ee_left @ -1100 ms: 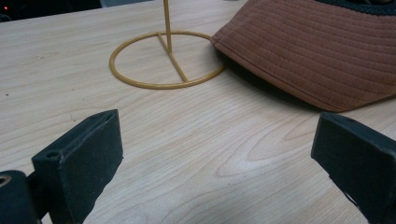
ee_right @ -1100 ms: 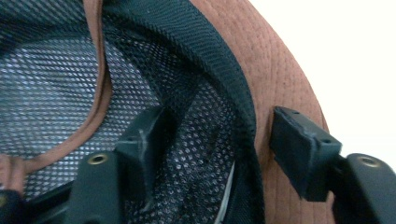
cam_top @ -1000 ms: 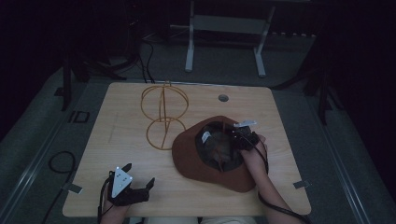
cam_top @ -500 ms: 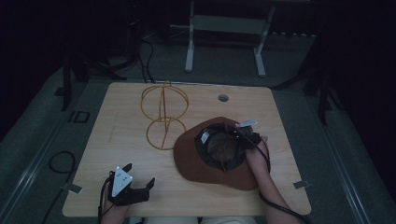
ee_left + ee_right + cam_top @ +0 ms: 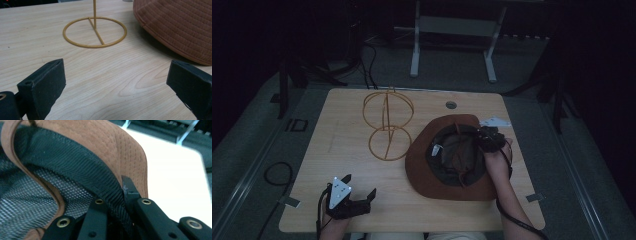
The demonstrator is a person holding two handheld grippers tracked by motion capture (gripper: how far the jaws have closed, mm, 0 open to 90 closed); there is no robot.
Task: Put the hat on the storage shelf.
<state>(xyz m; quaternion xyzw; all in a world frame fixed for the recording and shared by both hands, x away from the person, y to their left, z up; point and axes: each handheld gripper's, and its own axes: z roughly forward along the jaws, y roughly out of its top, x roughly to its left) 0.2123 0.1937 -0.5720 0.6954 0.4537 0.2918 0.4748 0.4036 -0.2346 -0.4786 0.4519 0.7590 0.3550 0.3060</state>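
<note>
right gripper (image 5: 490, 140): jaws clenched on brown hat's (image 5: 432, 167) black inner band, rim at 3 o'clock | hat upturned, counter's (image 5: 342, 130) 4 o'clock part | left gripper (image 5: 357, 192): jaws wide, holding nothing, 7 o'clock

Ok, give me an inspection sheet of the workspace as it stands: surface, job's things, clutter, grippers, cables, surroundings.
Surface: light wooden table, with a round grommet hole near its far edge.
Job's things: brown hat lying crown down, dark mesh lining up; gold wire hat stand upright beside it, apart from the brim.
Clutter: nothing seen.
Grippers: right gripper shut on the hat's inner band, having just closed; left gripper open, jaws wide over bare wood at the near left.
Cables: one trails from each gripper off the near edge; a black loop lies on the floor at left.
Surroundings: dim room, grey floor, metal frame legs beyond the table.
</note>
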